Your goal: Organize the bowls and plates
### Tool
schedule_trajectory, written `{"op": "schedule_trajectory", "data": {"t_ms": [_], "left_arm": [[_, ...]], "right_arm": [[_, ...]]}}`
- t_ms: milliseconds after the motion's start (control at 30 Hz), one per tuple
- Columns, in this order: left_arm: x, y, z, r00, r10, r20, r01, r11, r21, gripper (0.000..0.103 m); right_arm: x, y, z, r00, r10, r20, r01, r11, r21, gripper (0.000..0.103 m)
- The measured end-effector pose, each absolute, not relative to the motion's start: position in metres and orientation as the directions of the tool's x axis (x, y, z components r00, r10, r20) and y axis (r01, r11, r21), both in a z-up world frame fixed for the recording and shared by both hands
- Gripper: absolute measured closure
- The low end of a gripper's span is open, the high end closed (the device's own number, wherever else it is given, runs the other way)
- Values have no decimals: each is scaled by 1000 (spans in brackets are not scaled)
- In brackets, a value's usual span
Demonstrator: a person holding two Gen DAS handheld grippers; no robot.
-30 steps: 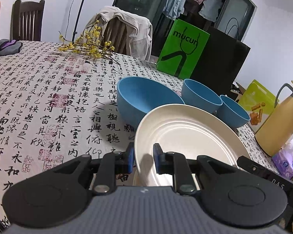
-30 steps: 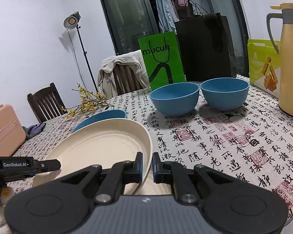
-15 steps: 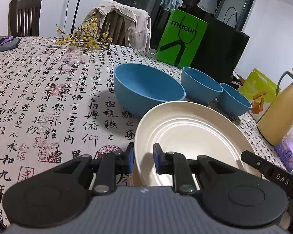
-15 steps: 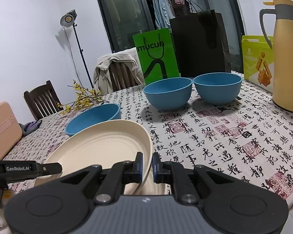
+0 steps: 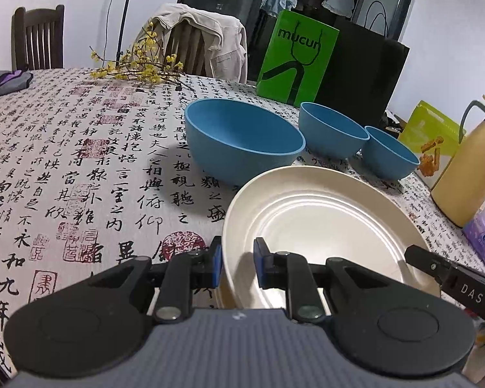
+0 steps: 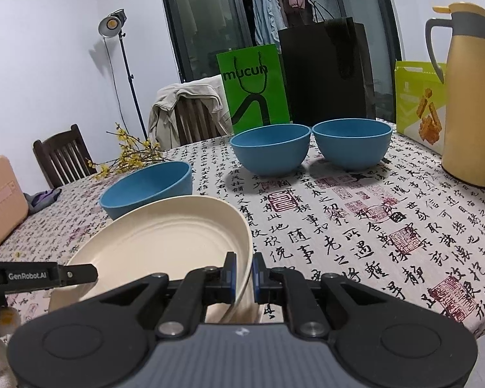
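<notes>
Cream plate [image 5: 323, 226] gripped from both sides above the table [image 5: 80, 161], near its front edge, tilted in the right wrist view. Left gripper [image 5: 238, 263] straddling the plate's left rim: blue-padded fingers [image 5: 216, 260] partly spread, one pad outside against the rim, the other over the plate's inner face with a gap showing; whether truly pinching could not be told. Right gripper [image 6: 241, 273] pinching the plate [image 6: 165, 245] at its right rim, fingers [image 6: 230, 273] close together with the rim between them. Beneath the held plate, in the right wrist view, the edge of more cream ware, indistinct.

Large blue bowl [image 5: 242, 139] upright on the table just behind the plate. Two smaller blue bowls [image 5: 333, 129] [image 5: 389, 152] further right, side by side, almost touching. Yellow thermos jug [image 5: 468, 168] standing at the right side of the table, well apart from the plate. Green bag [image 5: 297, 58] and black bag [image 5: 362, 74] upright beyond the bowls. Sprig of yellow flowers [image 5: 139, 68] lying at the far side.
</notes>
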State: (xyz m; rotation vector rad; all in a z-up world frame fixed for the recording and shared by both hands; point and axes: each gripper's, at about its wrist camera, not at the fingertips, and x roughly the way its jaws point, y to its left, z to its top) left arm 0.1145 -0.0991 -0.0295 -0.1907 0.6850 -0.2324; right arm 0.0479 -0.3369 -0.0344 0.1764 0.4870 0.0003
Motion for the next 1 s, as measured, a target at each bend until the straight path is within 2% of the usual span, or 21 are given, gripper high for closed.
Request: {"op": "schedule_trajectory", "data": {"t_ms": [600,733,867,933,1000], "left_arm": [[108,-112,-36,779,-207,-592,148,978,-146,81],[109,-111,-37,774,-222,-593,153,974,-164,75],[110,-111,-38,767,-241,-594,163,969,-183,63],[109,-110,-38,771,-246,-588,164,968,-190,57],[109,-106,-37,775,-257,-578,163,964,-211,46]], "right_arm": [[44,-312,-45,895,-55,-443,30,998,-62,90],[43,-312,-46,899,-46,-436,18,998,-68,87],[41,-319,-46,904,-16,-427,6,1000,-24,84],[39,-323,-45,911,5,-413,-3,1000,4,78],[37,-327,-43,918,28,-396,-15,999,35,63]]}}
